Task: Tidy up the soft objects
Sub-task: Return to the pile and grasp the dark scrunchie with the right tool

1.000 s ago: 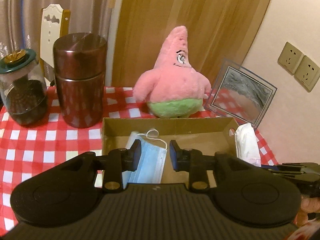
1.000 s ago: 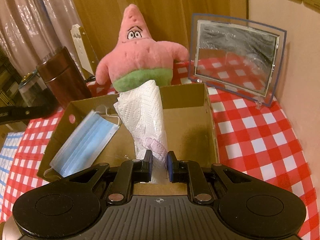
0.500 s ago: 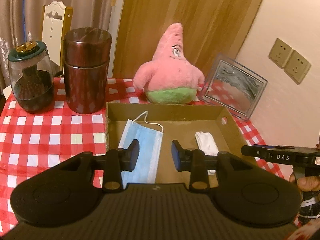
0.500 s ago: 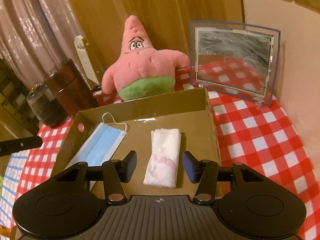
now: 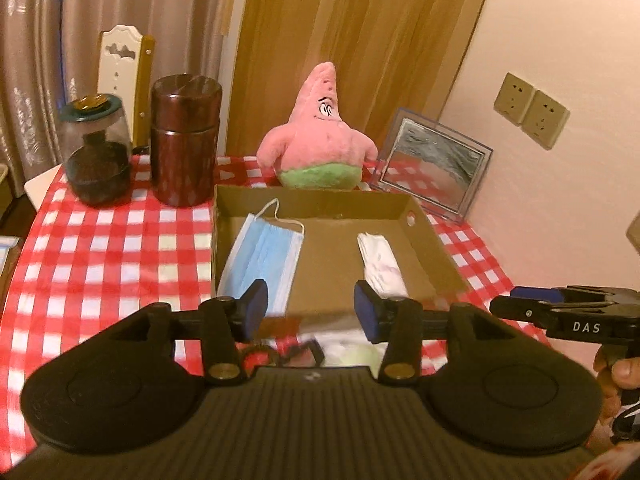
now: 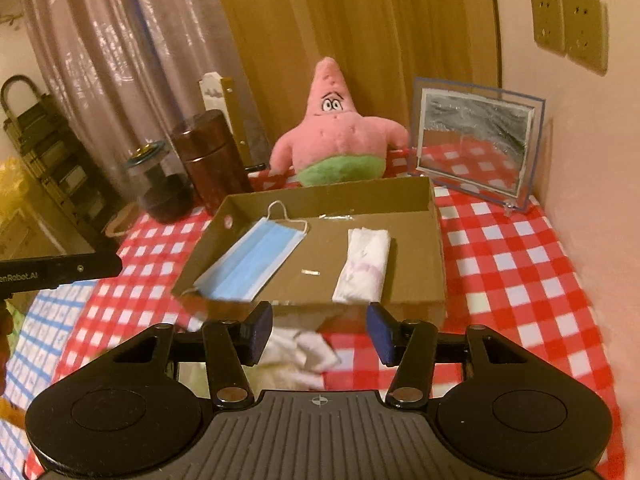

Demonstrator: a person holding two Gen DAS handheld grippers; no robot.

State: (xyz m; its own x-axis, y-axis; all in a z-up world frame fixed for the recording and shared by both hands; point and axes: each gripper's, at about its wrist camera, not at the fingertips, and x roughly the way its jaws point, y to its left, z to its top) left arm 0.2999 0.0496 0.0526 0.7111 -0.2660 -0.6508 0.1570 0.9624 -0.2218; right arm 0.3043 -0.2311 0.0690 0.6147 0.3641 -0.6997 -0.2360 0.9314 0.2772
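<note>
Both grippers' fingers stand released, the left gripper (image 5: 307, 309) just widening: face mask (image 6: 252, 265) and folded tissue (image 6: 363, 266) lie apart in the cardboard box (image 6: 438, 240), beyond the right gripper (image 6: 319, 330).

Black grippers, blue-padded fingers (image 5: 256, 308), brass screws, "DAS" lettering.

checked table (image 6: 512, 264) bears box (image 6: 436, 216), plush (image 6: 340, 140), canister (image 6: 212, 160).

Both wrist views look forward-down from near table edge; both share cardboard box (image 5: 316, 200) (image 6: 332, 190), plush behind.
</note>
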